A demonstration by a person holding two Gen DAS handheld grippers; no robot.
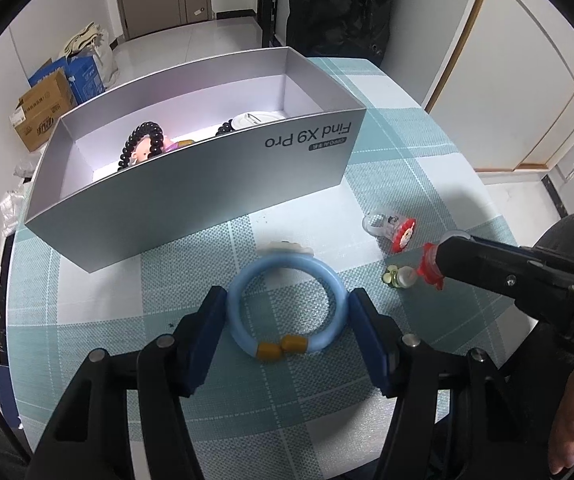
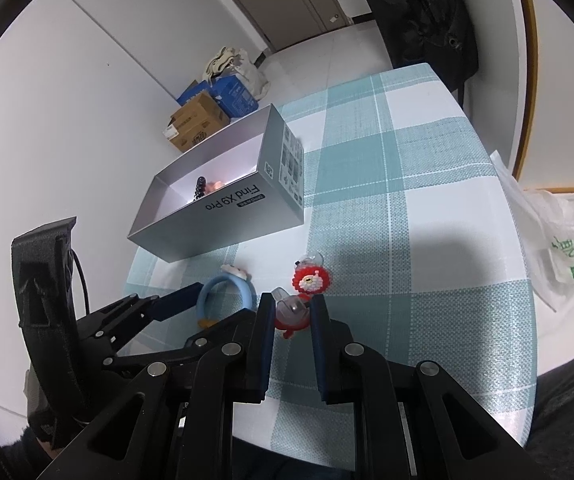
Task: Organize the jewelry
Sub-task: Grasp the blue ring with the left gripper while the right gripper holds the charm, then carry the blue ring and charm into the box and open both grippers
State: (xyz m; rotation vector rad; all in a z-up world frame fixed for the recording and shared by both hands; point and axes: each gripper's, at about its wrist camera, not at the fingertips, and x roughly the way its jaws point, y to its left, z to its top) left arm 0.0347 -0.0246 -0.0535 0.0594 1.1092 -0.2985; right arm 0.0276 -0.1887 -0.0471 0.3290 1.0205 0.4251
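Observation:
A light blue bangle with two amber beads lies on the checked cloth between the fingers of my left gripper; the jaws touch its sides. It also shows in the right wrist view. My right gripper is shut on a red beaded ring with a clear band, seen from the left wrist as the red ring. A second red beaded ring lies on the cloth, also in the right wrist view. A small green charm lies beside it.
An open silver box stands behind the bangle and holds dark bead bracelets and a white round item. A plastic bag hangs off the table's right edge. Cardboard boxes sit on the floor beyond.

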